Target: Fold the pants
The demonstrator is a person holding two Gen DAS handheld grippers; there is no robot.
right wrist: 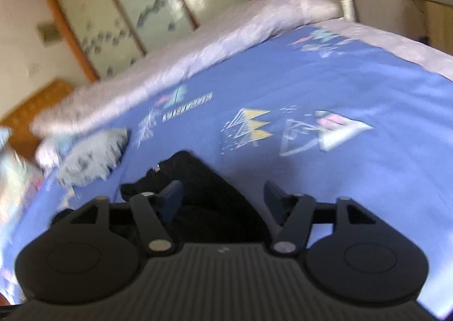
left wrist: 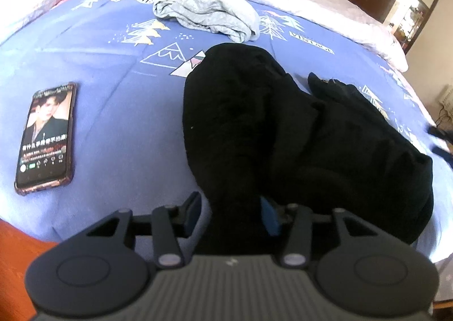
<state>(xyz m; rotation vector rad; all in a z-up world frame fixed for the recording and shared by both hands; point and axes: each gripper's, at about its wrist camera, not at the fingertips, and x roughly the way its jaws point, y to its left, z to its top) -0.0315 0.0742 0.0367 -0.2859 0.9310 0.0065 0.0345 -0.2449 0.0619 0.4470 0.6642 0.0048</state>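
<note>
Mid-fold, I'd say: black pants (left wrist: 297,137) bunched right of phone (left wrist: 46,134). Left gripper (left wrist: 232,210) open w/ pants cloth between fingers; right gripper (right wrist: 222,199) open above pants. Next: pinch edge, fold over.

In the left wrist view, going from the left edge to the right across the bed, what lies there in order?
Phone → grey folded garment → black pants, all on the blue bedspread. The left gripper has pants fabric between its fingers.
</note>
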